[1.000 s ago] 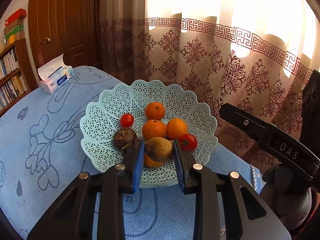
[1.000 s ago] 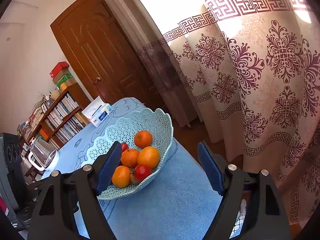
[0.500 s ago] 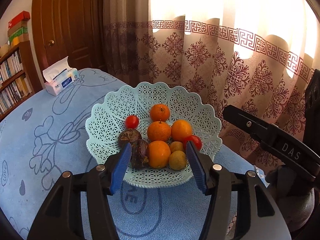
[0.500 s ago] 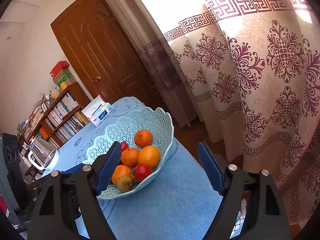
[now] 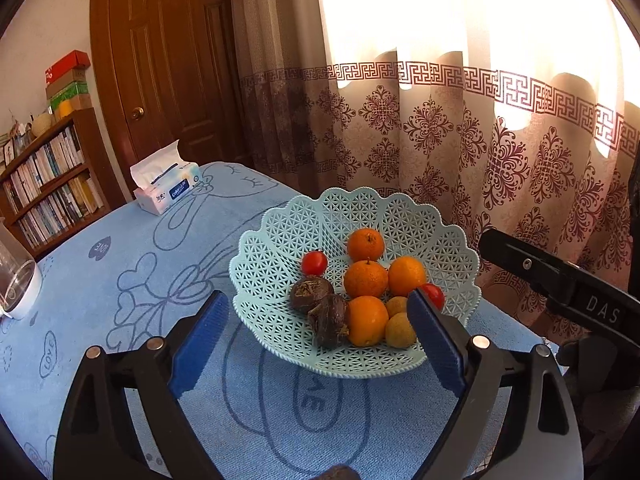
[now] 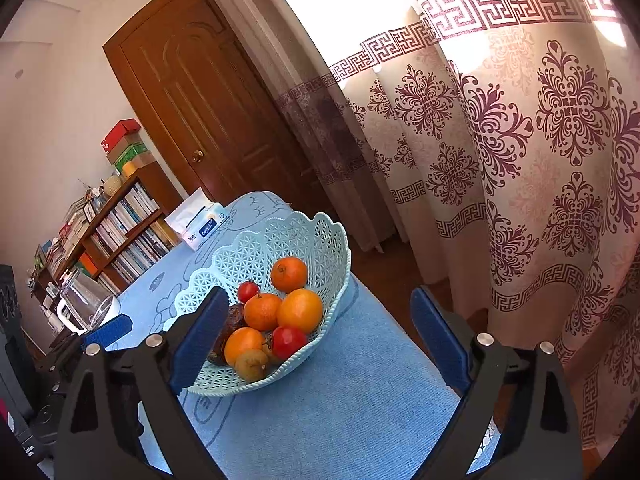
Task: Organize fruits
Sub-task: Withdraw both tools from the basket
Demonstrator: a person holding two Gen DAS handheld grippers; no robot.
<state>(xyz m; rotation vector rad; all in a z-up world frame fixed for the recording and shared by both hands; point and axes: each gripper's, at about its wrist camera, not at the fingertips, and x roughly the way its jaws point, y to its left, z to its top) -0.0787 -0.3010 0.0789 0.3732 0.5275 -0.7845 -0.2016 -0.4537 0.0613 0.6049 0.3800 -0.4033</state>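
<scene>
On the desk (image 5: 120, 300), blue terry cloth with heart doodles, going left to right: a clear glass jug (image 5: 16, 276) at the far left edge, a soft tissue pack (image 5: 166, 184) at the back, then the basket (image 5: 272, 264), pale green plastic lattice with a scalloped rim. All the fruit I can see sits inside it. Two red tomatoes (image 5: 314, 263), smooth and shiny. Two dark brown wrinkled fruits (image 5: 311, 292), touching each other. Four oranges (image 5: 365, 244), round with a dimpled peel, bunched in the middle. Two small dull yellow fruits (image 5: 400, 333) at the near right side.

My left gripper (image 5: 316, 344) hangs just short of the basket's near rim, jaws spread wide, nothing between the blue ribbed pads. My right gripper (image 6: 320, 336) is also spread wide and empty, off to the basket's right side; its black body shows at the right in the left wrist view.

I judge the task about done: no loose fruit shows on the cloth in either view. What's left, if anything, would be fruit outside the frames, which I can't tell. Curtain (image 6: 520, 160), patterned fabric, behind.
</scene>
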